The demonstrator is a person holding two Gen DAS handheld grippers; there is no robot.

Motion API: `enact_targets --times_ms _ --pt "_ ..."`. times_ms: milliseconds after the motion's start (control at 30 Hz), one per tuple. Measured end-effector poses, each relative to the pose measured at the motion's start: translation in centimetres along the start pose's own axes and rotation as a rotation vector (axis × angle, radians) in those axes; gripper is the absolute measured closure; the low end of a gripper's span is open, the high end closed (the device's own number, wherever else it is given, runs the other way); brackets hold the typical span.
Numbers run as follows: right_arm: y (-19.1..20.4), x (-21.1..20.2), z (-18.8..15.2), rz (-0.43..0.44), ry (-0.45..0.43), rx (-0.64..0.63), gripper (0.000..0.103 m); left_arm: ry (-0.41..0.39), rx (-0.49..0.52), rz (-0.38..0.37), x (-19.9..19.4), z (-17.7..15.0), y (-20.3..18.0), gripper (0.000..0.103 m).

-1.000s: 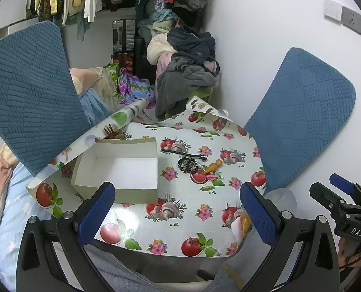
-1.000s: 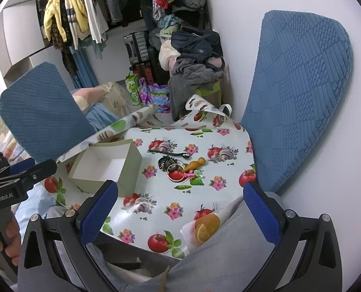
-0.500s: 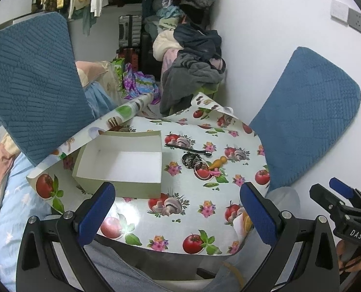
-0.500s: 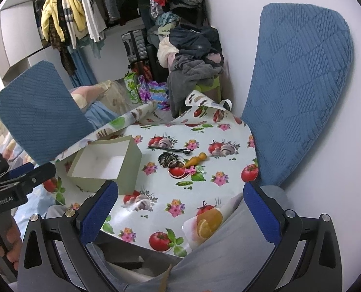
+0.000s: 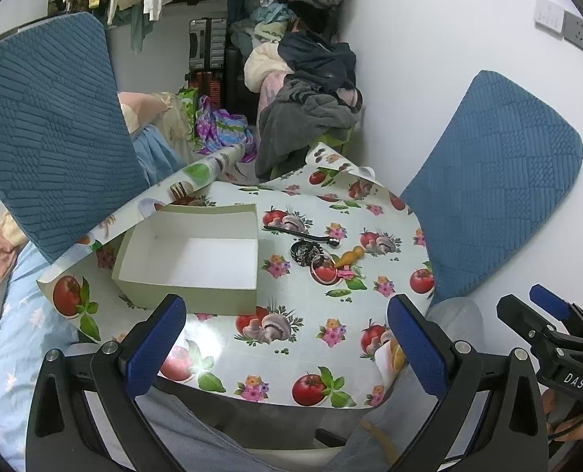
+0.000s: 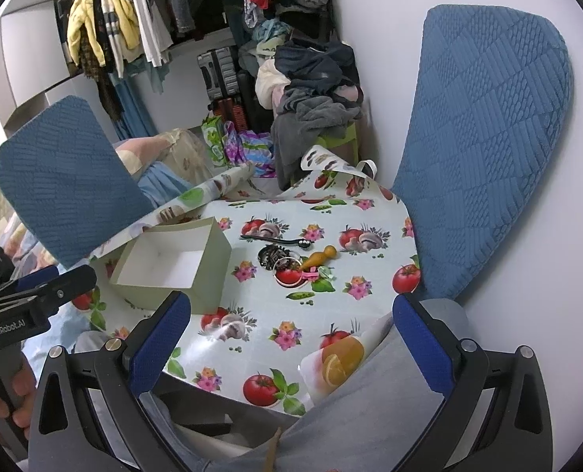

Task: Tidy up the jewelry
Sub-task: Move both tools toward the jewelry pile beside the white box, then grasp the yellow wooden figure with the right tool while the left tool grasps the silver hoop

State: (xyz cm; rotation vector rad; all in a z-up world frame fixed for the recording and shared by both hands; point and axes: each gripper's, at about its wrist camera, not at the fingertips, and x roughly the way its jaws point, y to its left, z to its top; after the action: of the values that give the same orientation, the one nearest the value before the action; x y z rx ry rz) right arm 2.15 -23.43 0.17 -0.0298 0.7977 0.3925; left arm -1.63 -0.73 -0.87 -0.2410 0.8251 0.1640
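Note:
An open, empty pale box (image 5: 197, 259) stands on the left of a small table with a fruit-print cloth (image 5: 291, 330); it also shows in the right wrist view (image 6: 173, 267). To its right lies a small pile of jewelry (image 5: 319, 259): a black hair clip, a dark coiled piece, a ring bangle, an orange wooden piece and a pink clip, also seen in the right wrist view (image 6: 291, 263). My left gripper (image 5: 287, 338) is open and empty above the table's near edge. My right gripper (image 6: 291, 338) is open and empty, also near that edge.
Two blue quilted chair backs flank the table, left (image 5: 43, 118) and right (image 5: 496, 181). A heap of clothes (image 5: 307, 94) stands behind the table against the white wall. The cloth's far corners curl up. My lap lies under the near edge.
Both grippers have risen and eased toward the table, so the box and jewelry sit lower and larger in view. Nothing on the table has moved.

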Motion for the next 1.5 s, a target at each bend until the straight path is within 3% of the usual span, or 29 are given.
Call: enact_targets --times_ms 767,1067,1500 --pt "-0.3 1.2 -0.1 -0.004 0.024 0.018 0.0 0.04 -0.014 0.005 2.1 -0.4 0.0 0.001" --pt "-1.3 3.5 0.7 0.011 0.055 0.038 0.001 0.092 -0.034 -0.006 5.4 0.6 -0.2 0.001" --pt "-4.4 9.4 2.9 0.063 0.119 0.063 0.013 0.149 -0.065 -0.02 11.6 1.8 -0.8 0.002"
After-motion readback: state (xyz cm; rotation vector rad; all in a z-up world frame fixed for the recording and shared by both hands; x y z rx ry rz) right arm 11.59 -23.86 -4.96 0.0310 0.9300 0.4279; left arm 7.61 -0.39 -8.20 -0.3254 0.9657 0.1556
